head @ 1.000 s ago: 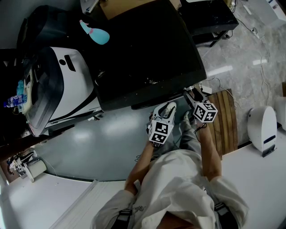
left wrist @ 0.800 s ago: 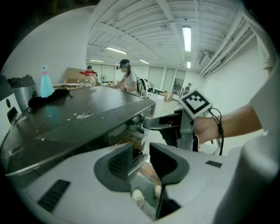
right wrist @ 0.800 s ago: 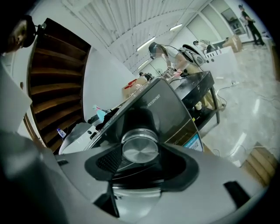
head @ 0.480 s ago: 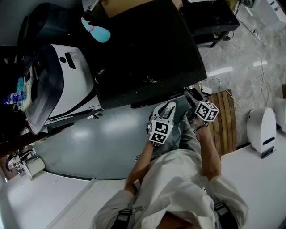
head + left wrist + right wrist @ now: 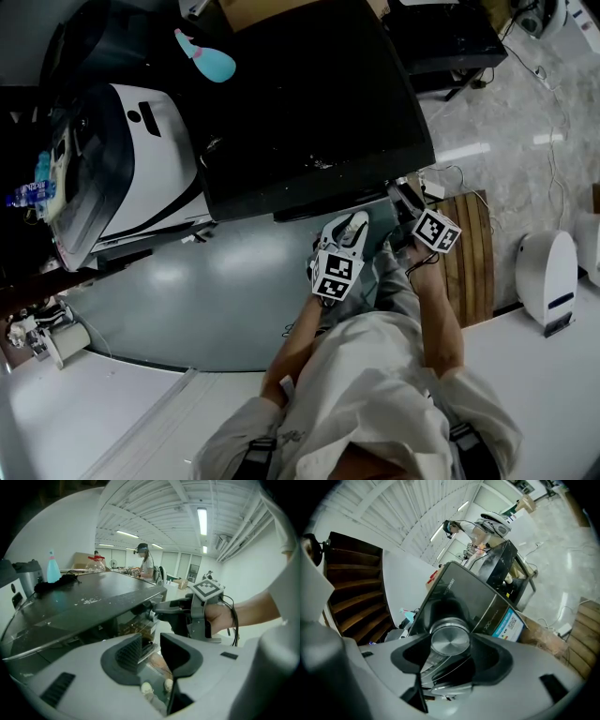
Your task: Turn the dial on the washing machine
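The washing machine (image 5: 300, 94) is a black box with a glossy top, seen from above in the head view. Its silver dial (image 5: 450, 639) fills the middle of the right gripper view, on the dark control panel (image 5: 454, 592). My right gripper (image 5: 451, 645) is shut on the dial, with one dark jaw on each side of it. In the head view the right gripper (image 5: 399, 195) reaches under the machine's front edge, and the dial is hidden there. My left gripper (image 5: 357, 223) hangs beside it, open and holding nothing. The left gripper view shows the right gripper (image 5: 154, 613) at the front edge.
A white appliance (image 5: 131, 169) stands left of the machine and a teal bottle (image 5: 204, 58) lies on its far corner. A wooden board (image 5: 469, 253) and a white device (image 5: 544, 277) sit on the floor at right. A person (image 5: 144, 559) stands far off.
The right gripper's marker cube has shifted very slightly to the right. The left gripper has stayed where it was.
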